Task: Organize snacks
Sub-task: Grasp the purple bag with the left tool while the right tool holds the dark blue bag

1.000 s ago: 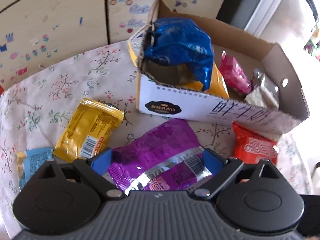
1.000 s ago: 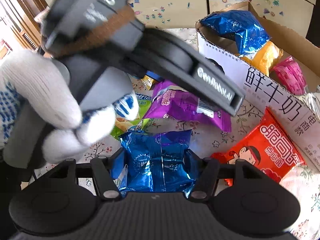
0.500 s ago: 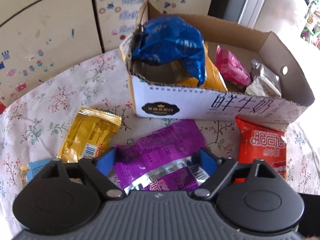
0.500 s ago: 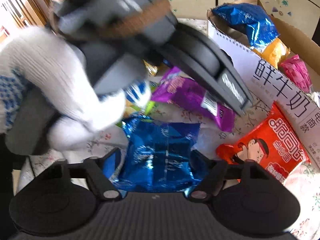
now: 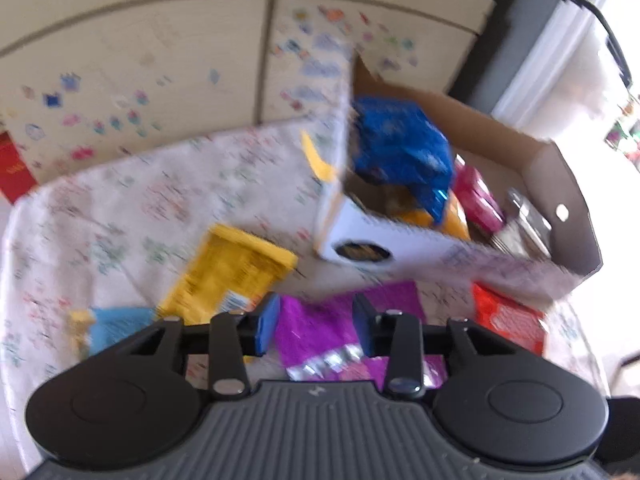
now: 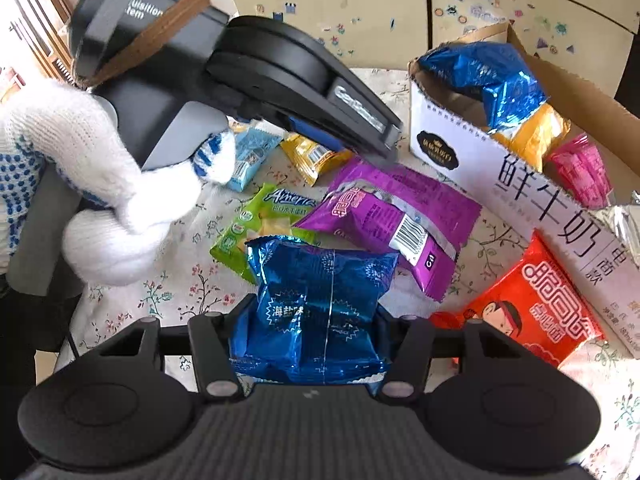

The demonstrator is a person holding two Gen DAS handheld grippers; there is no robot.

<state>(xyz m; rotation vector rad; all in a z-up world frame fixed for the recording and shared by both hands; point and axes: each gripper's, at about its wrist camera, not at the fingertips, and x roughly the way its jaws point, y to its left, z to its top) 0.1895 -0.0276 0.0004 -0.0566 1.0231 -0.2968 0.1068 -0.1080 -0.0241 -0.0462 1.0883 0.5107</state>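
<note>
Snack packets lie on a flowered tablecloth beside a cardboard box [image 6: 520, 184] [image 5: 400, 240]. My left gripper [image 5: 314, 324] is shut on the far end of the purple packet [image 5: 320, 320], which bunches between its blue pads. In the right wrist view a white-gloved hand [image 6: 120, 184] holds the left gripper [image 6: 390, 148] over the purple packet [image 6: 392, 204]. My right gripper [image 6: 314, 312] has its jaws closing on a shiny blue packet [image 6: 316, 304], which bulges between the fingers.
The box holds a large blue bag [image 6: 488, 76], an orange bag and a pink packet [image 6: 580, 168]. On the cloth lie a red packet [image 6: 532, 312], a green packet [image 6: 256, 220], a yellow packet [image 5: 228, 268] and a light blue packet [image 5: 116, 324]. Cabinet doors with stickers stand behind.
The left jaws have come together from wide open onto the purple packet, and that hand has shifted, blurring its view. The right jaws have narrowed and now squeeze the blue packet.
</note>
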